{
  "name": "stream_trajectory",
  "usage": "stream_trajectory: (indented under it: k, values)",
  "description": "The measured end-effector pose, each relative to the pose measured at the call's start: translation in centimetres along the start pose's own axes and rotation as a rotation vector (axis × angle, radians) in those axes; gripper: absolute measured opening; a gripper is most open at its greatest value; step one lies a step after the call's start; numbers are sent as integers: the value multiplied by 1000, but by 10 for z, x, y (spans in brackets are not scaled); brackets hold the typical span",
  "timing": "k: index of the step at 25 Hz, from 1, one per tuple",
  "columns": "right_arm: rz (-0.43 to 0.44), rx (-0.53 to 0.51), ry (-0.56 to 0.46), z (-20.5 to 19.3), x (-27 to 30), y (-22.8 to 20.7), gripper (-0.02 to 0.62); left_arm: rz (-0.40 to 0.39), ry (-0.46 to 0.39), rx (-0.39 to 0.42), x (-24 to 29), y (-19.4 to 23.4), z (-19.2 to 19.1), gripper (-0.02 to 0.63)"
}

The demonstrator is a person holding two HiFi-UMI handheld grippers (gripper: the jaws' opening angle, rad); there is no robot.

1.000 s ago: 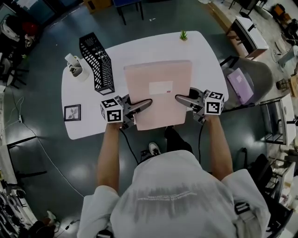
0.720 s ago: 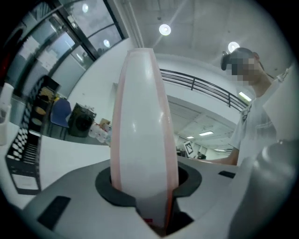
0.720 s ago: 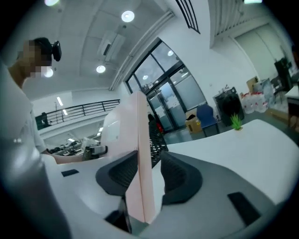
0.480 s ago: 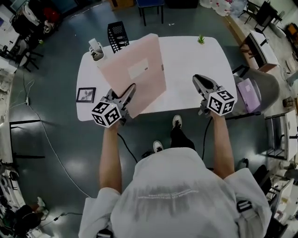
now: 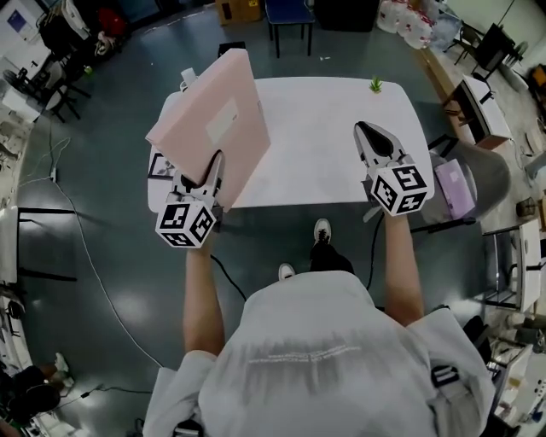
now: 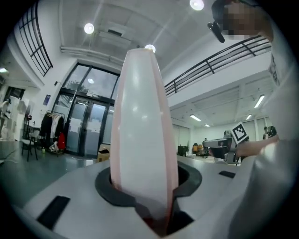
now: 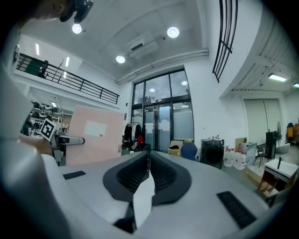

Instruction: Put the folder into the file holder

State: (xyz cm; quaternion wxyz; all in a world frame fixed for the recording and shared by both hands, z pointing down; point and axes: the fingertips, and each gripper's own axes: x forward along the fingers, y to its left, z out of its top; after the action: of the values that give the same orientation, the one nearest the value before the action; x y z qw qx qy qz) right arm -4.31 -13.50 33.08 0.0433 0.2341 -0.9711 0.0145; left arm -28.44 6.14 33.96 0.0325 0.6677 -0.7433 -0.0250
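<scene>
Left gripper (image 5: pixel 207 175) is clamped on the pink folder (image 5: pixel 213 119), standing it upright over the table's (image 5: pixel 324 145) left end, probably to drop it edge-first into the file holder. Right gripper's (image 5: pixel 371 136) jaws have just been closing on nothing.

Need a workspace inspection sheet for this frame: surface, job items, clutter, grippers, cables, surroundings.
Surface: white table, mostly bare.
Job's things: pink folder raised, tilted; black file holder mostly hidden behind it.
Clutter: white cup, framed picture, small plant.
Grippers: left gripper shut on the folder; right gripper has just been closing, nothing between its jaws.
Cables: left gripper cable, right gripper cable, floor cable.
Surroundings: dark floor, chair.
</scene>
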Motion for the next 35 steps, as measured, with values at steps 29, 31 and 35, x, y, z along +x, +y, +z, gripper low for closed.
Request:
stream_trajectory:
  k: [29,31,35]
  values:
    - [118,-25,-8,14,93,10,25,299,-61,92,32,61,40,176]
    - [133,-33,6,12,106,3,25,319,-56,89,45,66,39,176]
    - [153,-30,27,8,131,-16,25,352,-58,94,74,76,40,176]
